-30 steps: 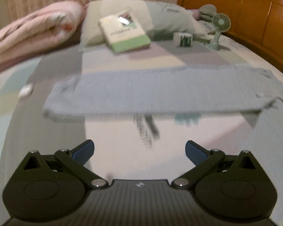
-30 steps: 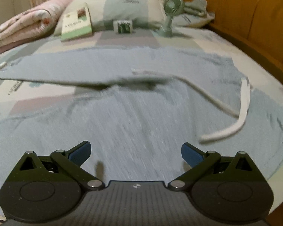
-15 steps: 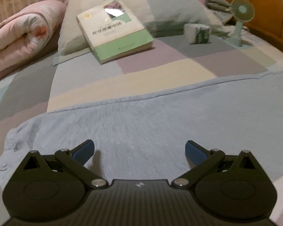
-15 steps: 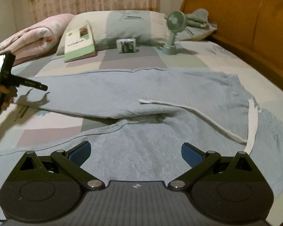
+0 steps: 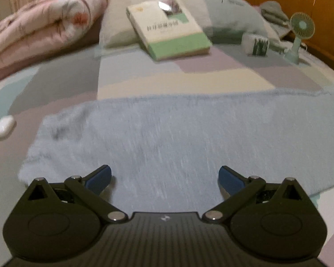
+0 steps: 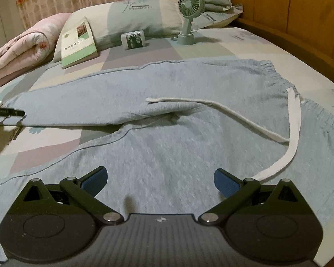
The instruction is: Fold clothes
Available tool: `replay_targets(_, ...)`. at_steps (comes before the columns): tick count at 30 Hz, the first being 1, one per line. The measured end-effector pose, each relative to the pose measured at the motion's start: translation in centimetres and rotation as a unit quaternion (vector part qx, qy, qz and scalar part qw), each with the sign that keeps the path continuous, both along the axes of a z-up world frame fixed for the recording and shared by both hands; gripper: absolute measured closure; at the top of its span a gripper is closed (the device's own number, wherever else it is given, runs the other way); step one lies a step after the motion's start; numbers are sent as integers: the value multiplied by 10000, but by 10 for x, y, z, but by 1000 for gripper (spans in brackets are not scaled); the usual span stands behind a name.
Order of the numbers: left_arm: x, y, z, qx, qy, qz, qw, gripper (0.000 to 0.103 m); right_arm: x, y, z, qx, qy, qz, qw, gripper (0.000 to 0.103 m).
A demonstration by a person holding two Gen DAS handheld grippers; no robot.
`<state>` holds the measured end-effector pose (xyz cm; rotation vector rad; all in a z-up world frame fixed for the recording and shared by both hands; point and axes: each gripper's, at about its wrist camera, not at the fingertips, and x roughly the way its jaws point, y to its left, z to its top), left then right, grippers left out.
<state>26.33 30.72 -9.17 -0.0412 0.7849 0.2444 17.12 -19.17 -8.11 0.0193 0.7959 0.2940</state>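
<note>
Here, lying spread flat across the patchwork bedsheet (image 6: 144, 53): light blue sweatpants (image 6: 167, 151), legs pointing left, elastic waistband (image 6: 276, 75) at the right near the wooden headboard (image 6: 278, 6). Trailing loose over the fabric: a white drawstring (image 6: 294, 133), one end resting near the crotch, the other curling down close to the right gripper (image 6: 160, 180). Hovering low over the nearer leg, that gripper, jaws spread wide, blue pads (image 6: 93, 181) gripping nothing. Hovering likewise over the far leg close to its cuff (image 5: 55, 129): the left gripper (image 5: 164, 178), jaws released and empty; showing too at the left edge of the right wrist view as a dark tip (image 6: 6, 112) just beside the cuff. Sitting beyond the pants: a green-and-white book (image 5: 167, 33) leaning on a pillow (image 6: 133, 15), a small box (image 6: 134, 39), a green desk fan (image 6: 189, 17) standing upright, and a rolled pink quilt (image 5: 40, 26) at the left. Lying on the sheet near the cuff: a small white case (image 5: 4, 126). Blurring slightly, the left wrist view.
</note>
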Motion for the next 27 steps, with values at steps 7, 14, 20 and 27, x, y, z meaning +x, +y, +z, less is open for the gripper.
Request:
replay_targets(7, 13, 14, -14, -180, 285, 495, 9982, 1, -5, -2, 3, -89, -61, 76, 9999, 0)
replay_targets(14, 2, -46, 19, -191, 171, -56, 9997, 1, 6, -26, 9, 50, -85, -12, 10000, 0)
replay_targets(20, -8, -149, 39, -340, 245, -1413, 9891, 1, 48, -40, 24, 187, -187, 299, 9992, 0)
replay_targets(27, -33, -245, 33, -189, 324, -2331, 9717, 1, 116, -43, 18, 332, 128, 747, 9966, 0)
